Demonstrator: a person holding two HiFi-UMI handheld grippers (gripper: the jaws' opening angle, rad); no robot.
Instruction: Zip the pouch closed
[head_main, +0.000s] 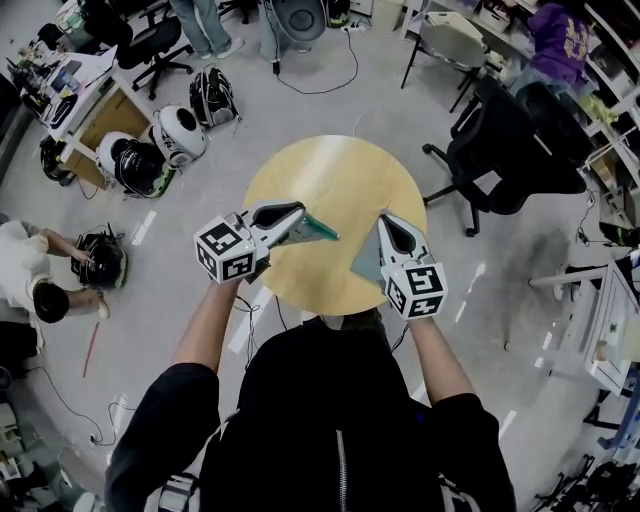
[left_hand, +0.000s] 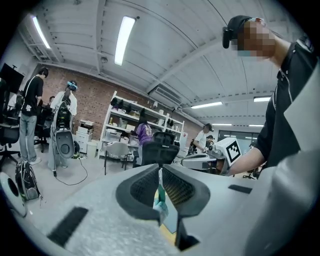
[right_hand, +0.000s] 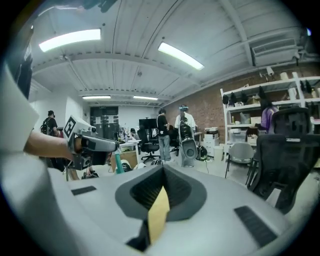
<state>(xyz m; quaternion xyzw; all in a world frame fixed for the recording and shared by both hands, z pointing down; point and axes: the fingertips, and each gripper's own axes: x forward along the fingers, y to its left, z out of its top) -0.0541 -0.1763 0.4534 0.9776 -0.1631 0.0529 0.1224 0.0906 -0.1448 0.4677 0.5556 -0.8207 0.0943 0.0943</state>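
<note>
Since the pouch (head_main: 318, 231) is gripped at one edge only and hangs free of any support, hazards are listed per view.

Head view. Left gripper (head_main: 298, 214): jaws pinched on the teal pouch, which juts toward the right gripper (head_main: 385, 222) above the round table (head_main: 330, 160). The two tips are near each other but not touching. A grey flat piece (head_main: 366, 262) lies under the right gripper; whether it belongs to the pouch cannot be told. Hazard, as judged: with the pouch off the table, the left pinch alone resists any pull along the zip. A hard tug could drag the fabric out.

Left gripper view. Pads are closed on a thin teal edge (left_hand: 160, 202), and the pouch body dangles below the jaws. Little material is caught. Hazard: the pouch may slip or swing round the pinch once it is loaded. The slider cannot be made out, so the hold may sit in the zip's path.

Right gripper view. Jaws are drawn together at the tips with no pouch between them. A tan wedge (right_hand: 157, 215), table-coloured, shows in the gap behind. The left gripper and its teal strip (right_hand: 116, 162) show at left, well apart. Hazard: these jaws must spread before taking the slider. A dangling target is easily knocked aside, and catching fabric instead of the pull would likely jam the zip.
</note>
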